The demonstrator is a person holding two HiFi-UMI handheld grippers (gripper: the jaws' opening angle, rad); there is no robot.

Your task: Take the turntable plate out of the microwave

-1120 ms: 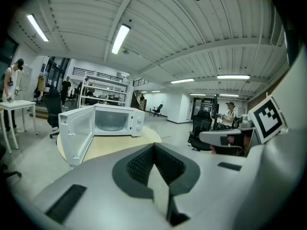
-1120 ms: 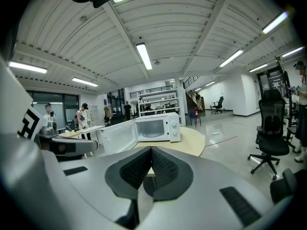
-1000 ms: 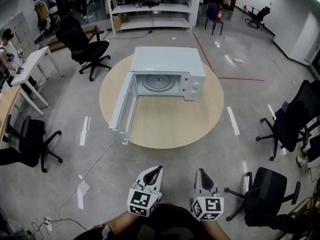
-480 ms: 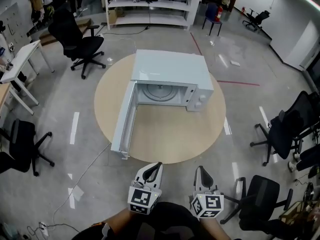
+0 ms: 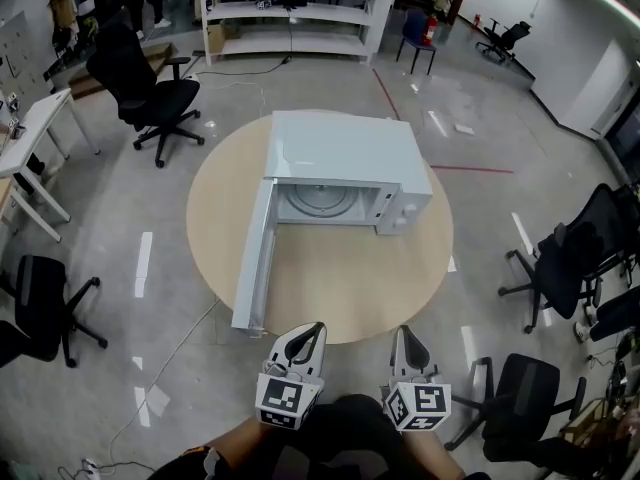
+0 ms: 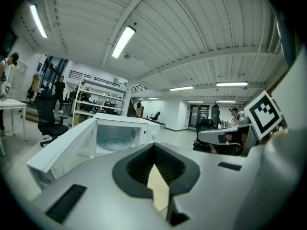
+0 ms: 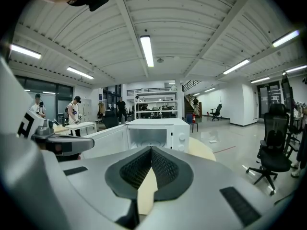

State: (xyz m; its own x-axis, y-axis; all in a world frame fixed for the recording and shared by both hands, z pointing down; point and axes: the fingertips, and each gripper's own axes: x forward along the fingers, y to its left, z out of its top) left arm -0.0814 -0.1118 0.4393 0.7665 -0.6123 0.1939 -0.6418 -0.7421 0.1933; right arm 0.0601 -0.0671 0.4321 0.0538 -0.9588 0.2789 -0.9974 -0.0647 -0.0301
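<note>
Closer now, the microwave point(image 5: 340, 163) sits at 12 o'clock; my left gripper point(image 5: 312, 336) and right gripper point(image 5: 403, 340) point there side by side, jaws apparently closed, empty.

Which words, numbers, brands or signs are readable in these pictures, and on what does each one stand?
No word, number or brand can be read in any view.
Left gripper: its marker cube bears only black-and-white squares, no letters.
Right gripper: its marker cube likewise, squares only.
Microwave: any print on the control panel is too small to read.
</note>
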